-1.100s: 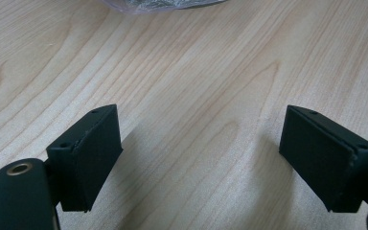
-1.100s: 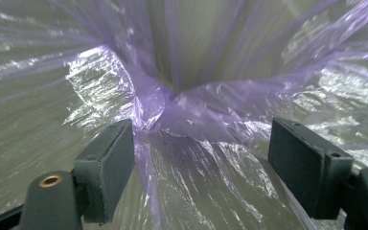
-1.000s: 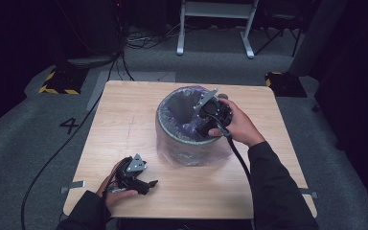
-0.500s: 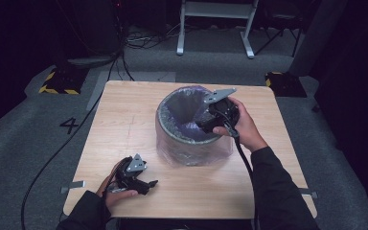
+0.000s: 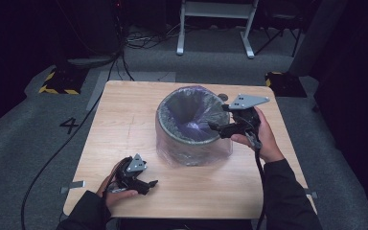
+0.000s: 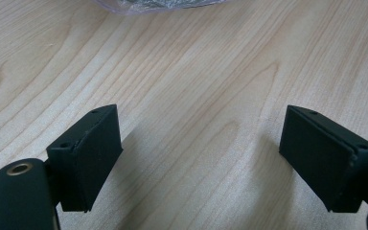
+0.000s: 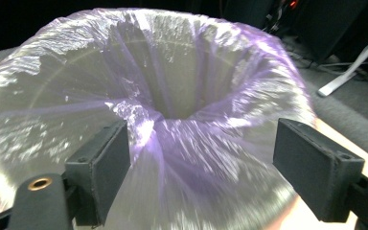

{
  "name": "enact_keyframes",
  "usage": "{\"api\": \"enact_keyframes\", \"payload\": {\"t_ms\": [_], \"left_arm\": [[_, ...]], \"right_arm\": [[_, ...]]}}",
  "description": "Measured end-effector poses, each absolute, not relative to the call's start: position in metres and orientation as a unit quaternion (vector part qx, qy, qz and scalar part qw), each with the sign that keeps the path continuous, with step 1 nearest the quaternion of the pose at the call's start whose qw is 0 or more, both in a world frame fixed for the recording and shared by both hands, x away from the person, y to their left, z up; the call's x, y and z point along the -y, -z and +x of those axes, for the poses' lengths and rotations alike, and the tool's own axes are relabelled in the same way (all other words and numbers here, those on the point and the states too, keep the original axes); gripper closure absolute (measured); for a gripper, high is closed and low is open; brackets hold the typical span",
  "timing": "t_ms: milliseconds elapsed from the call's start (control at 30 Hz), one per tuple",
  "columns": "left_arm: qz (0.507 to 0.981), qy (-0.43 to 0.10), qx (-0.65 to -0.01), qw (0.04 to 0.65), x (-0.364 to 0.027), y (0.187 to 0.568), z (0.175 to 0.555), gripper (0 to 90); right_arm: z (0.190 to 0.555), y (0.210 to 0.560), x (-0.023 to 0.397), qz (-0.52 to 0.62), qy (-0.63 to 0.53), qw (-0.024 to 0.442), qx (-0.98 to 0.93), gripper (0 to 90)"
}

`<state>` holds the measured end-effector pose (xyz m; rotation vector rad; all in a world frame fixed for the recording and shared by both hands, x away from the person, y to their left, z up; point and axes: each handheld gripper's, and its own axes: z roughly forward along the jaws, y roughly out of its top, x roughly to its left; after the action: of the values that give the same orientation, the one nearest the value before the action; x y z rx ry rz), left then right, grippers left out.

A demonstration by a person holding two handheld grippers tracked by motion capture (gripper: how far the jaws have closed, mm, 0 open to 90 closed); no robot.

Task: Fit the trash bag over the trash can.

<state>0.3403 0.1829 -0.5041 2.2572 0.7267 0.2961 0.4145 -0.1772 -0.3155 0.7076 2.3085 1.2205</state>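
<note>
A wooden tabletop (image 5: 124, 124) holds a bin (image 5: 191, 127) lined with a purple bag (image 7: 182, 96) at its middle. The right claw (image 5: 215, 128), wide and empty, hovers at the bin's 3 o'clock rim. The left claw (image 5: 149, 184), also wide and empty, rests at 7 o'clock.

1. The right gripper (image 5: 219, 127), over the mouth of the bin (image 5: 190, 125) in the earliest picture, now sits at the bin's right rim in the high view, pulled back toward the right of the frame.
2. The right hand (image 5: 261, 136) moves with it, from beside the bin's upper right edge to a spot clear of the rim, over the table (image 5: 124, 120).
3. The grey plate (image 5: 247, 100) on top of that gripper, earlier above the bin's opening, now lies to the right of it.
</note>
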Motion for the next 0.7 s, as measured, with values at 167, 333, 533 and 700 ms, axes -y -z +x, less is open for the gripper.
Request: {"api": "enact_keyframes", "payload": {"t_ms": [167, 333, 533, 700], "left_arm": [[0.879, -0.115, -0.283, 0.367, -0.183, 0.504, 0.34, 14.0], [0.879, -0.115, -0.282, 0.367, -0.183, 0.504, 0.341, 14.0], [0.879, -0.115, -0.282, 0.367, -0.183, 0.504, 0.341, 14.1], [0.879, -0.115, -0.282, 0.367, -0.183, 0.504, 0.341, 14.0]], "right_arm": [[0.401, 0.322, 0.191, 0.25, -0.446, 0.218, -0.831, 20.6], [0.39, 0.324, 0.206, 0.254, -0.463, 0.227, -0.818, 21.1], [0.379, 0.33, 0.22, 0.254, -0.458, 0.235, -0.819, 20.1], [0.372, 0.339, 0.229, 0.257, -0.454, 0.236, -0.82, 19.8]]}}
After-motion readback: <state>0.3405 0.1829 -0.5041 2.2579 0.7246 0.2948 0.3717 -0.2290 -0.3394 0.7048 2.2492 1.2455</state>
